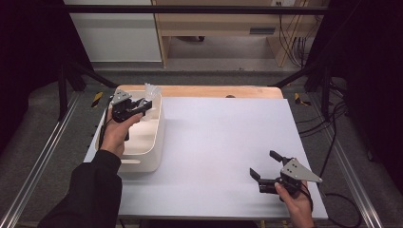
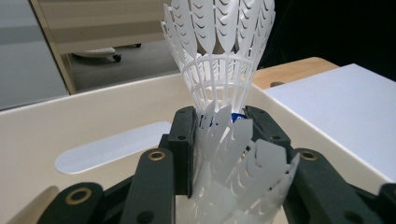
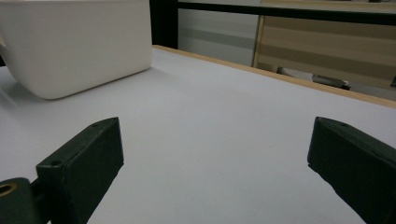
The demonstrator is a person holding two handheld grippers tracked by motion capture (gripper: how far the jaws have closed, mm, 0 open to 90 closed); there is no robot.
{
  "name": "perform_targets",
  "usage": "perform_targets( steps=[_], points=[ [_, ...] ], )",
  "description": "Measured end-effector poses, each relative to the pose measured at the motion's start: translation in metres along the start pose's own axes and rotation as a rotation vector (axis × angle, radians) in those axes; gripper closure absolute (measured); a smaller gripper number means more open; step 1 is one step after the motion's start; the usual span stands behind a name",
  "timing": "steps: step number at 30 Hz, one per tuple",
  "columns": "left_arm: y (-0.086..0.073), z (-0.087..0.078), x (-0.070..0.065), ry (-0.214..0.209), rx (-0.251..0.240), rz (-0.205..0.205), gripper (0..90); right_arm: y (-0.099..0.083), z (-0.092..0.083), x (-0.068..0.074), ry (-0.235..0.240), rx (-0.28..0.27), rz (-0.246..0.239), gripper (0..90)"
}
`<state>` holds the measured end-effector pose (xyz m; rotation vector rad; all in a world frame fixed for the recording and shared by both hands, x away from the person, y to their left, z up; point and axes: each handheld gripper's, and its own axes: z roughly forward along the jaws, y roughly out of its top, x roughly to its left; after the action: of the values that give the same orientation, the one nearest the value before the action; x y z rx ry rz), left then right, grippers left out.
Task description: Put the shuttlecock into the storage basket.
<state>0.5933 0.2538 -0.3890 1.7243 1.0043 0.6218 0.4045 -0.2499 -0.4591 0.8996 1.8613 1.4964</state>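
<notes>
I hold shuttlecocks (image 2: 219,70) clamped in left gripper (image 1: 138,107) over bin (image 1: 154,142), ready to drop or lift | right gripper (image 1: 266,166) wide, idle right of bin

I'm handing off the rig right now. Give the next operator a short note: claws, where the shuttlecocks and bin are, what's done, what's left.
Left claw: shut on stacked white shuttlecocks, held over the far end of the bin.
Right claw: open, empty, low over the white sheet at the near right.
Bin: at the sheet's left edge; what lies inside it cannot be told.
Done: shuttlecocks gripped and brought above the bin.
Left: probably lower and release them into the bin, then pull the left claw clear. No other shuttlecocks lie on the sheet.
</notes>
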Motion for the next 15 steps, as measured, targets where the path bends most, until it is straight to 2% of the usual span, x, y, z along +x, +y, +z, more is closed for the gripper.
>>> perform_targets(
  steps=[11,15],
  points=[
    [-0.0026,0.0033,0.0,-0.02,0.005,-0.004,64.9,-0.0004,0.0008,0.0003,0.001,0.004,0.0,3.6],
    [-0.0034,0.0037,0.0008,-0.014,0.013,-0.006,64.9,-0.0006,0.0009,0.0001,0.002,0.005,0.002,3.6]
  ],
)
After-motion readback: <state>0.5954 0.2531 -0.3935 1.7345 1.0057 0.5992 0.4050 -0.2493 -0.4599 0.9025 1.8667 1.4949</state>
